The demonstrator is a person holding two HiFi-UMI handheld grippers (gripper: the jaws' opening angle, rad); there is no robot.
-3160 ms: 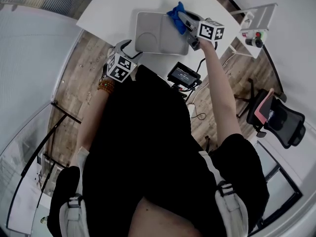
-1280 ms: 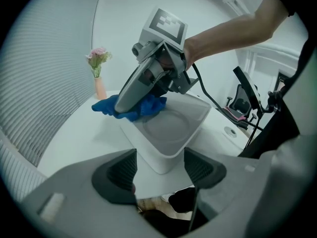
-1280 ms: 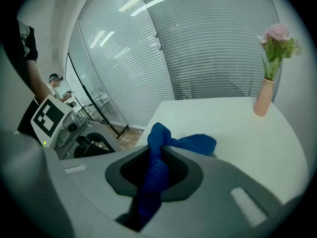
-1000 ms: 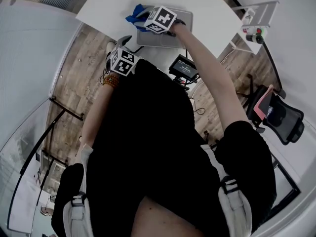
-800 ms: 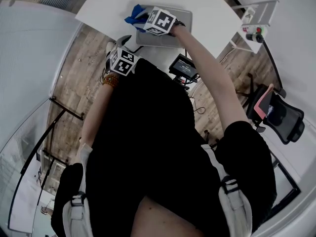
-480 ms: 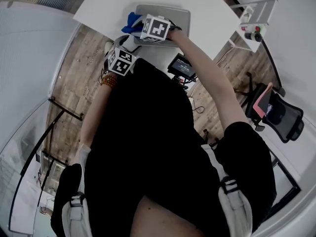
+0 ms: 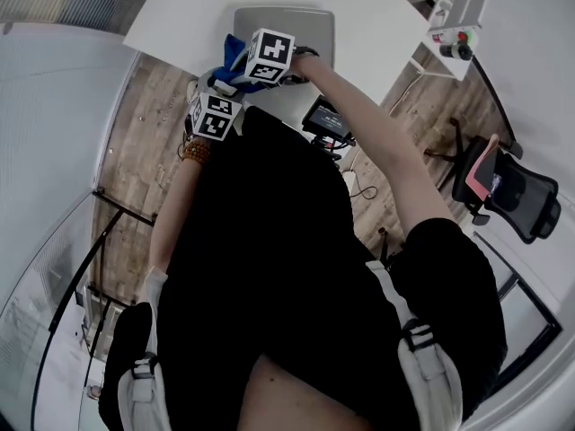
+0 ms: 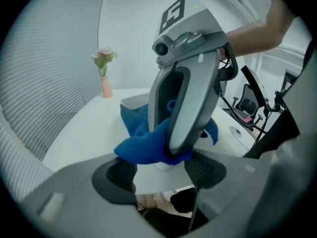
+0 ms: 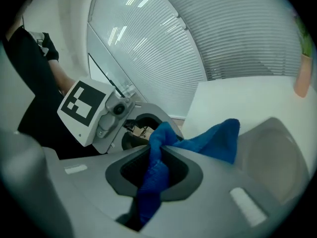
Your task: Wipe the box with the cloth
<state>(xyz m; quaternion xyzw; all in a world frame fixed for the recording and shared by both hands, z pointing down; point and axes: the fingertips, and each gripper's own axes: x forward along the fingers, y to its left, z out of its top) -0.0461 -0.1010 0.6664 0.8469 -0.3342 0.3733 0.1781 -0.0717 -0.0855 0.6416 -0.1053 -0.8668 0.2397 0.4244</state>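
White surface (image 7: 377, 7) at the top of the head view, wood floor (image 7: 144, 106) beside it, grey box (image 7: 305, 25) lying flat on the surface. So what's changed: a few seconds back the right tool (image 9: 156, 170) was at the box's far right corner. A second ago it was at the left edge. Now it sits at the near-left corner, just beside the left tool (image 8: 163, 170).

The right tool is pressed together on the blue cloth (image 9: 213, 140), with a fold pinched between the pads and the rest hanging out over the corner of the box. The left tool is spread wide with nothing in it, parked at the near edge of the surface.

To me that looks like one full sweep across the top, so the wipe is well along. From up there I honestly can't tell if the cloth is still touching the box or has slid off the corner. If it's off, I'd guess another pass or the sides come next.
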